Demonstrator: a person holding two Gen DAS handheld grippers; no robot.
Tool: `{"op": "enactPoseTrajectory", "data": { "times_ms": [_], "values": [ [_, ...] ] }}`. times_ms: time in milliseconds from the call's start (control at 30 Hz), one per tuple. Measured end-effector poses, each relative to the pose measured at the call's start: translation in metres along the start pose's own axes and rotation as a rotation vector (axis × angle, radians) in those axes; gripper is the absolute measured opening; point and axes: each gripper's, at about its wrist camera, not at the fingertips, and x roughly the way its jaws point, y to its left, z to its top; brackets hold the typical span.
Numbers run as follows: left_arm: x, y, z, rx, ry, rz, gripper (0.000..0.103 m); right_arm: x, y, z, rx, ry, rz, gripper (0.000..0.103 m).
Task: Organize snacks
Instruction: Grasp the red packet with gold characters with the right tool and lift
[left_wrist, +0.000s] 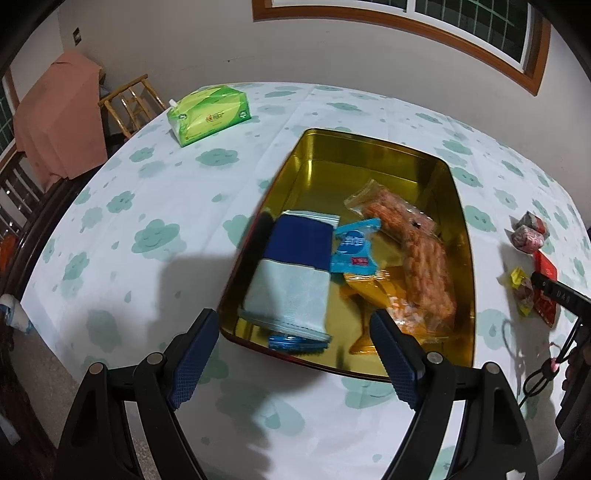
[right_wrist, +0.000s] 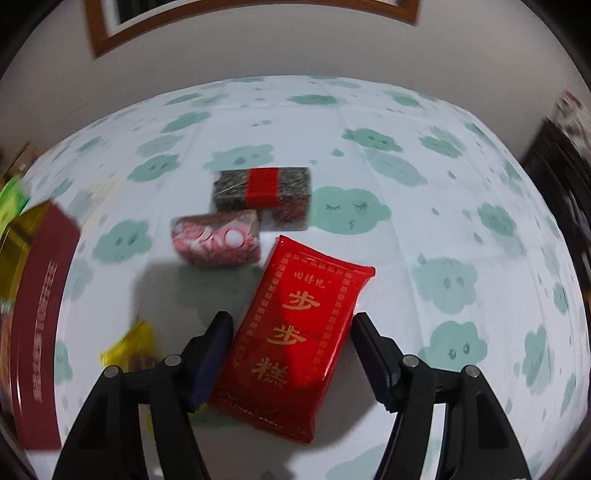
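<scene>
A gold tin box (left_wrist: 325, 147) sits on the table and holds a blue-and-white packet (left_wrist: 291, 273), a small blue packet (left_wrist: 352, 247), an orange biscuit packet (left_wrist: 421, 258) and a yellow packet (left_wrist: 373, 288). My left gripper (left_wrist: 291, 354) is open and empty above the tin's near rim. My right gripper (right_wrist: 291, 358) is open, its fingers either side of a red cake packet (right_wrist: 295, 332) lying on the table. Beyond the red packet lie a pink wrapped snack (right_wrist: 216, 240) and a dark block with a red band (right_wrist: 262, 194). A yellow candy (right_wrist: 129, 350) lies at left.
A green tissue pack (left_wrist: 208, 112) lies at the table's far left. The tin's dark red side (right_wrist: 40, 314) shows at the left of the right wrist view. Chairs (left_wrist: 129, 103) stand beyond the table's left edge. Loose snacks (left_wrist: 528, 232) lie right of the tin.
</scene>
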Motion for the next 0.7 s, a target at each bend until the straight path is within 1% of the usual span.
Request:
{"op": "enactPoseTrajectory", "data": {
  "times_ms": [67,233,300,533,600,700],
  "values": [
    [-0.003,-0.005,0.000,0.008,-0.006,-0.003,0.081,0.000,-0.002,-0.002,-0.049,-0.013,0.026,0.068],
    [-0.011,-0.018,0.001,0.034,-0.020,-0.012,0.081,-0.005,-0.010,-0.014,-0.210,-0.078,0.134,0.068],
    [-0.013,-0.025,0.001,0.045,-0.018,-0.020,0.081,-0.007,-0.013,-0.019,-0.257,-0.102,0.156,0.068],
    [-0.020,-0.054,-0.002,0.107,-0.023,-0.025,0.081,-0.010,-0.033,-0.029,-0.323,-0.144,0.208,0.068],
    [-0.020,-0.062,-0.002,0.115,-0.019,-0.027,0.081,-0.011,-0.042,-0.031,-0.301,-0.134,0.204,0.068],
    [-0.020,-0.073,-0.001,0.127,-0.013,-0.042,0.081,-0.012,-0.048,-0.030,-0.267,-0.108,0.177,0.068]
  ]
}}
